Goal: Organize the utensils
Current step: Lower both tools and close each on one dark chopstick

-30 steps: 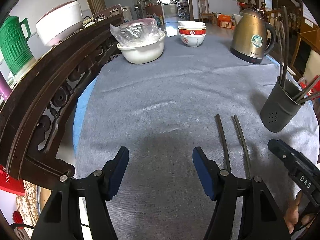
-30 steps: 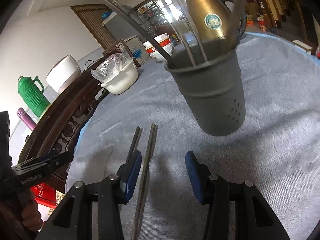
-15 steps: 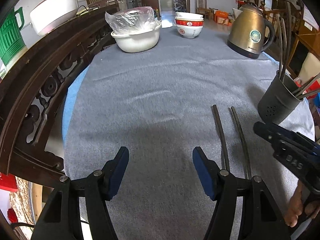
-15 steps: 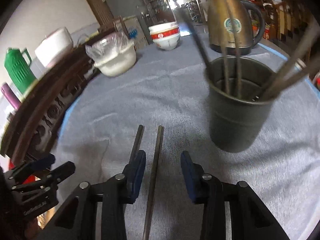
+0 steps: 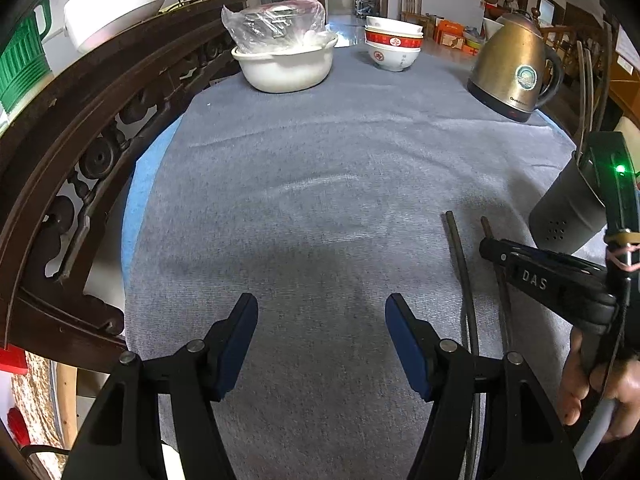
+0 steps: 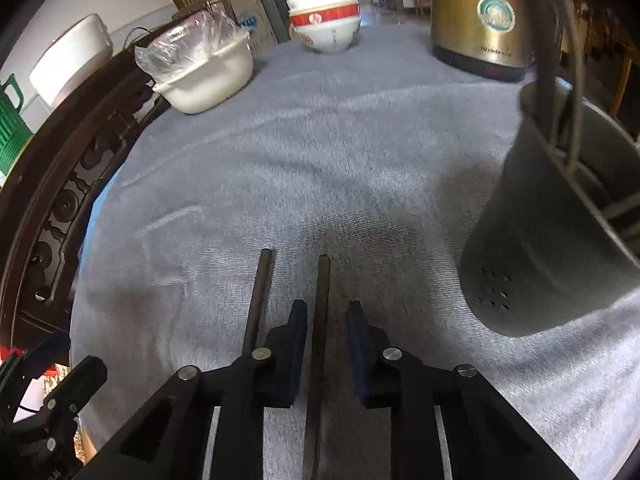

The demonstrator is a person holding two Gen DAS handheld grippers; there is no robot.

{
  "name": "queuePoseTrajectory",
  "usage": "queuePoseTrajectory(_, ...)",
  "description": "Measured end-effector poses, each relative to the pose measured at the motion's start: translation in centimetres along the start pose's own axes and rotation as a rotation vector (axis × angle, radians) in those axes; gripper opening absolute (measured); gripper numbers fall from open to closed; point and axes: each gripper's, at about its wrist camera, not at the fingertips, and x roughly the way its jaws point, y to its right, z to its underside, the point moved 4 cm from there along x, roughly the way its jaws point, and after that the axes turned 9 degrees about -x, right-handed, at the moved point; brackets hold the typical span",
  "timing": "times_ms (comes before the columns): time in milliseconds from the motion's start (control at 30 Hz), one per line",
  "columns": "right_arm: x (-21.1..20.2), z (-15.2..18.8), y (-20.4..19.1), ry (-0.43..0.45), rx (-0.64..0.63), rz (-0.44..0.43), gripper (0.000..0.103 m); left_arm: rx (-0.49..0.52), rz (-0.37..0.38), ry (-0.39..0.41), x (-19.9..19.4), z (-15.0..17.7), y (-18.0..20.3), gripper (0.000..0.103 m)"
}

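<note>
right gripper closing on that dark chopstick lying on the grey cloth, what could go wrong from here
1. The right gripper is closing around one dark chopstick, with gaps still visible at both pads. The thin stick could roll or pivot out.
2. The second dark chopstick lies just outside the left finger, so that finger might nudge or drag it.
3. The dark grey perforated utensil holder already holds several utensils, so the chopstick could snag on them going in.

Over the grey tablecloth (image 5: 320, 184) the left gripper (image 5: 320, 332) hangs open and empty, two dark chopsticks (image 5: 460, 256) lying beside it, with the right gripper (image 5: 540, 276) above one
</note>
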Motion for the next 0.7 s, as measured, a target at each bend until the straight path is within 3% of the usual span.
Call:
queuePoseTrajectory(167,0.2,-0.2,0.1,-0.023,-0.015,0.021,0.009,0.015,0.025,-0.029,0.3,-0.4,0.6,0.067)
queuePoseTrajectory(300,-0.1,0.1,0.5,-0.015,-0.005,0.011,0.007,0.040,0.063,-0.061,0.6,-1.2,1.3,0.067)
queuePoseTrajectory(633,-3.9,1.4,2.4,0.101,0.047,-0.049,0.007,0.070,0.164,-0.194,3.7,-3.1,4.7,0.067)
queuePoseTrajectory(700,-4.8,1.7,2.7,0.125,0.052,-0.051,0.007,0.081,0.183,-0.213,4.5,-3.3,5.5,0.061)
